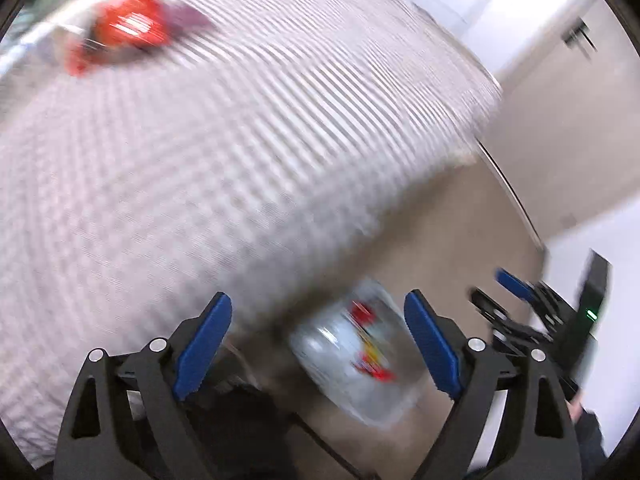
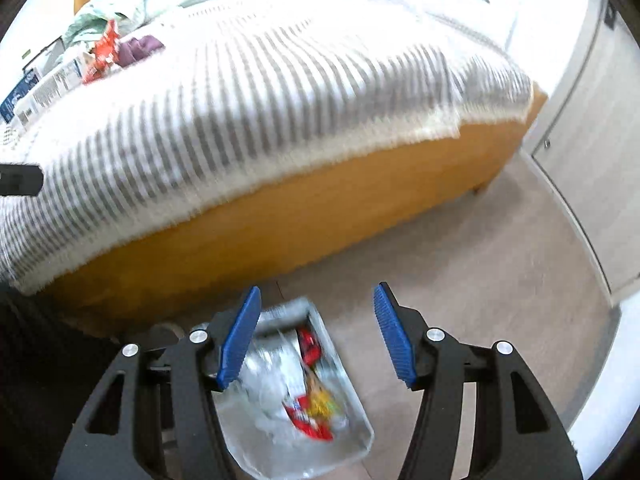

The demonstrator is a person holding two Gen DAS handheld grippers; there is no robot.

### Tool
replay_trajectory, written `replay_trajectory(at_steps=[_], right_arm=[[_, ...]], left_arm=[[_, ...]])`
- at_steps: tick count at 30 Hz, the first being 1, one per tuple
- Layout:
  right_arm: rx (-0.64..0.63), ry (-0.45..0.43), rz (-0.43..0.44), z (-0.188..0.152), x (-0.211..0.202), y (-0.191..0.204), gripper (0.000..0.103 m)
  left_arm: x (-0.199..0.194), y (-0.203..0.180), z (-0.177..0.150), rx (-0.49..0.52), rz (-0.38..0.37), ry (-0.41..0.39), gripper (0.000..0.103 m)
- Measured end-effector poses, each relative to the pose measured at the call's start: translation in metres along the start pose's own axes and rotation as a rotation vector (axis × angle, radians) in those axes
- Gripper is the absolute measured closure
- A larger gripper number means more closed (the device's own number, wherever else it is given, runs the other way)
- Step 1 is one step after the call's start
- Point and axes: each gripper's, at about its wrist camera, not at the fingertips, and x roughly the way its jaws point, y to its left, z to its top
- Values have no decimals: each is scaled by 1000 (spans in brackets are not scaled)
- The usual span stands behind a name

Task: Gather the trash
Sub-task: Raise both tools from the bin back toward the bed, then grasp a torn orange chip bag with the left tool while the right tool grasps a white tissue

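We are holding both the left gripper [image 1: 318,344] and right gripper [image 2: 318,334] open, empty; the red wrapper [image 2: 102,54] is lying upper left on the bed [image 2: 280,120].

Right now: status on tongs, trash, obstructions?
Left tongs and right tongs open, empty. Bin on the floor holds wrappers. Red wrapper left on the bed. Nothing blocking.

Motion smears the red wrapper [image 1: 124,32] (print unreadable) on the bedspread [image 1: 240,140].
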Motion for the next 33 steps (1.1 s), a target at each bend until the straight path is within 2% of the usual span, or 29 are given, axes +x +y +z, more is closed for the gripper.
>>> replay_trajectory(at_steps=[3,6,9,11,13,15,16,17,18,20,21,23,25,29,33], right_arm=[[-13,-45,18,24,-6,19,42],[-27,-84,41,41,-11,35,41],[-40,-115,66,60,-12,47,41],[-53,-133,79,69,-12,55,41],[-66,-138,92,78,-10,60,41],[-81,-138,96,85,-8,64,41],[-93,-134,97,88,-5,66,41],[-98,-132,96,89,-3,67,41],[-104,-128,97,90,-2,68,41],[-116,-120,96,93,5,73,41],[-117,-118,96,95,8,74,41],[-117,-113,112,102,15,79,41],[-125,-120,134,113,20,89,41],[-189,-189,187,158,22,125,41],[-229,-270,283,230,18,177,41]], left_arm=[[-20,32,26,-72,125,-152,12],[-26,51,54,-164,240,-267,10],[-21,59,101,-218,332,-372,10],[-10,61,131,-253,405,-397,10],[0,71,157,-280,444,-417,10],[16,81,185,-321,497,-399,11],[19,84,190,-336,502,-396,12],[22,88,195,-350,497,-393,19],[23,93,196,-354,478,-395,46],[13,104,183,-361,444,-425,75],[8,107,175,-365,424,-431,82],[-15,117,147,-371,358,-467,85],[-42,125,119,-336,303,-518,88],[-96,154,74,-255,216,-642,91],[-134,189,52,-241,237,-767,91]])
